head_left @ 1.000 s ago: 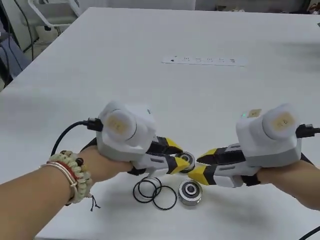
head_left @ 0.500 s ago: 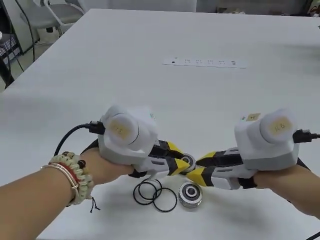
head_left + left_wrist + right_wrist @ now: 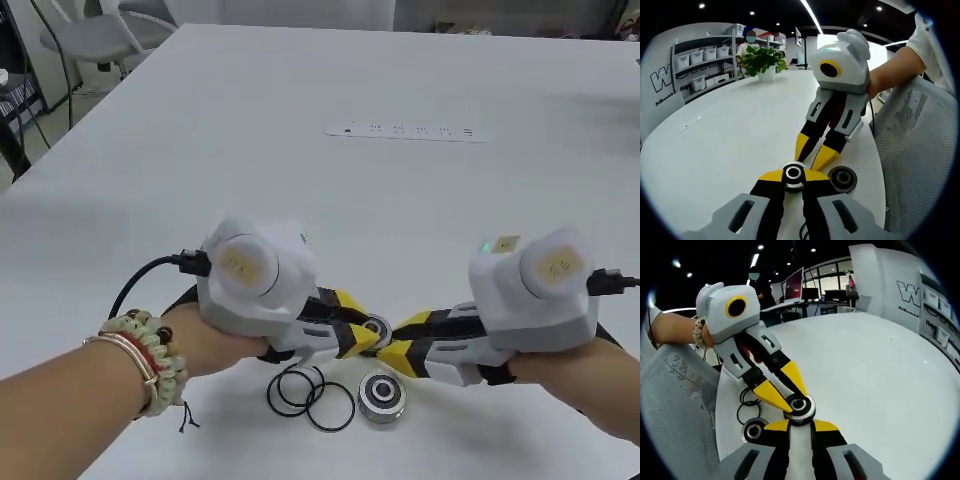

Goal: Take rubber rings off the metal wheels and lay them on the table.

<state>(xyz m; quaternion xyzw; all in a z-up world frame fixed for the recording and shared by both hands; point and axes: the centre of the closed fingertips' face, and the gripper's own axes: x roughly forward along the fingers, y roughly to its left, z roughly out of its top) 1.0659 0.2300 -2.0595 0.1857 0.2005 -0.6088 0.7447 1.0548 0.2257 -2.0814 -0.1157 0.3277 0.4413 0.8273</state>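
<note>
My left gripper (image 3: 362,334) is shut on a small metal wheel (image 3: 376,327), held just above the table; its yellow tips clamp the wheel (image 3: 793,174) from both sides. My right gripper (image 3: 390,342) comes in from the right. Its tips are nearly together at the wheel's rim (image 3: 800,407), pinching at the black rubber ring there. In the left gripper view the right gripper (image 3: 809,161) comes down onto the wheel from above. A second metal wheel (image 3: 382,393) lies flat on the table below the tips. Three loose rubber rings (image 3: 309,392) lie overlapping beside it.
A white power strip (image 3: 408,131) lies far back on the white table (image 3: 300,170). The left gripper's black cable (image 3: 140,280) trails to the left. The table's near edge runs close under the rings. A mesh chair back (image 3: 917,150) stands beside the table.
The view has shifted slightly. The right gripper's tips have edged in closer against the held wheel. The rings and the second wheel on the table have not moved.
</note>
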